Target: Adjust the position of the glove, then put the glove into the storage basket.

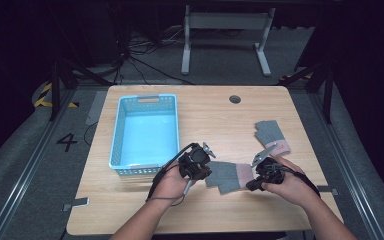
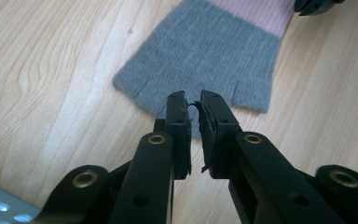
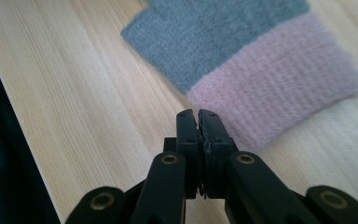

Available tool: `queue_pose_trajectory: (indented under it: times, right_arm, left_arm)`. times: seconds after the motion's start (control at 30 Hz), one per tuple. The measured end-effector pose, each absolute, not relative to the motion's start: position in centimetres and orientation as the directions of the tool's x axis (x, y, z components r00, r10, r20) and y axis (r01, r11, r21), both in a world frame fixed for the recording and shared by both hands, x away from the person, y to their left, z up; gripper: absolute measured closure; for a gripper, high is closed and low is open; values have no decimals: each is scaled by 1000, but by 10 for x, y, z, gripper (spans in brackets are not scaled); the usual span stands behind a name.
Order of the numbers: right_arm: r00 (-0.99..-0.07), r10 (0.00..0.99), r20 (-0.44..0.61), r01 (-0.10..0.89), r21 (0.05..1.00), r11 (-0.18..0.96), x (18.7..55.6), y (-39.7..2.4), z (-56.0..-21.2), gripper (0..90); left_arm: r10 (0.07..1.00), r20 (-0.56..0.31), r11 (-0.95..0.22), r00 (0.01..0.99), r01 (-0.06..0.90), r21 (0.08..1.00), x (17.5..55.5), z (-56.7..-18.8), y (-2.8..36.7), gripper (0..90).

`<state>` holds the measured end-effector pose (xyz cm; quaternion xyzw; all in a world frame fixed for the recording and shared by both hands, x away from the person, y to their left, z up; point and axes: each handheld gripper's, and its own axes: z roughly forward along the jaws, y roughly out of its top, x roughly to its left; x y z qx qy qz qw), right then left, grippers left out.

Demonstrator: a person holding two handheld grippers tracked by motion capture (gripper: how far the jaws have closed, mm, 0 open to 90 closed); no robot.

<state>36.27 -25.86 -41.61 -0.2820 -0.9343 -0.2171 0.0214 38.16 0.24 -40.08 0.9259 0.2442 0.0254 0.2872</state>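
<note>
Both grippers sit at the glove (image 1: 228,176) near the table's (image 1: 205,120) front edge. Left gripper (image 2: 193,105) jaws barely parted over the finger end, gripping nothing; right gripper (image 3: 198,122) jaws closed, empty, beside the pink cuff. Next, probably a pinch at each end, then the blue basket (image 1: 145,131).

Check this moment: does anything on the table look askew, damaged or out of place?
Nothing looks damaged or spilled. One grey glove with a pink cuff lies flat between the left gripper and the right gripper. A second glove lies farther back, apart from it. The blue basket stands upright, nothing visible in it.
</note>
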Motion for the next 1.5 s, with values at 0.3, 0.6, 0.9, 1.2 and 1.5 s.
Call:
queue_pose_trajectory:
  times: [0.3, 0.6, 0.9, 1.2, 1.5]
  right_arm:
    - [-767, 628, 133, 603, 486, 633, 367, -279, -401, 804]
    - [-695, 706, 135, 648, 543, 534, 373, -293, -395, 749]
    - [-626, 767, 142, 691, 556, 462, 392, -306, -386, 686]
    - [-571, 811, 127, 732, 525, 434, 426, -312, -382, 640]
    - [-515, 851, 103, 772, 486, 409, 457, -322, -384, 587]
  left_arm:
    - [500, -112, -649, 859, 457, 609, 385, -392, 15, 772]
    - [508, -115, -636, 854, 462, 619, 386, -386, 22, 749]
    - [521, -123, -625, 844, 476, 619, 385, -381, 30, 729]
    - [530, -134, -619, 837, 490, 614, 384, -377, 40, 717]
    - [531, -133, -620, 837, 490, 612, 384, -376, 42, 712]
